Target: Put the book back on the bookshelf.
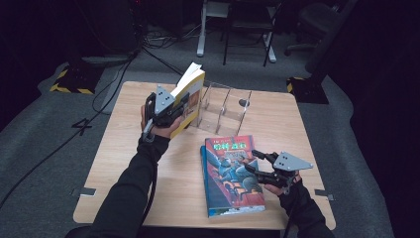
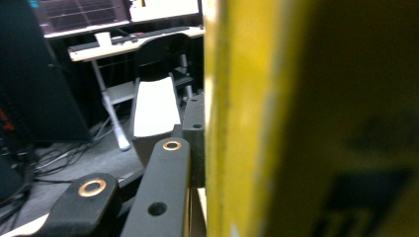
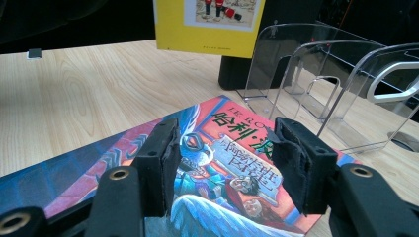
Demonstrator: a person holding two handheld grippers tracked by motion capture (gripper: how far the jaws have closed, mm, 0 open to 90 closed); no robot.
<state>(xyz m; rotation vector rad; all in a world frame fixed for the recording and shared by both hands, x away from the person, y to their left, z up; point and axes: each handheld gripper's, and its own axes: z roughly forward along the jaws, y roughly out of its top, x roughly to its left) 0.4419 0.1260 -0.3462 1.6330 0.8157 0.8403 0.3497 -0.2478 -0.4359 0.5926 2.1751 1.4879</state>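
Observation:
My left gripper is shut on a yellow book, held tilted above the table's far left beside a clear acrylic book rack. In the left gripper view the yellow book is pressed against my left jaw, very close and blurred. A colourful illustrated book lies flat on the wooden table near the front. My right gripper stands open over that book's right edge. In the right gripper view the illustrated book shows between the open fingers, with the yellow book and the rack behind.
The rack has several upright clear dividers and stands at the table's back middle. Beyond the table are cables on the grey floor, desk legs and an office chair. Bare wood lies left and front left of the flat book.

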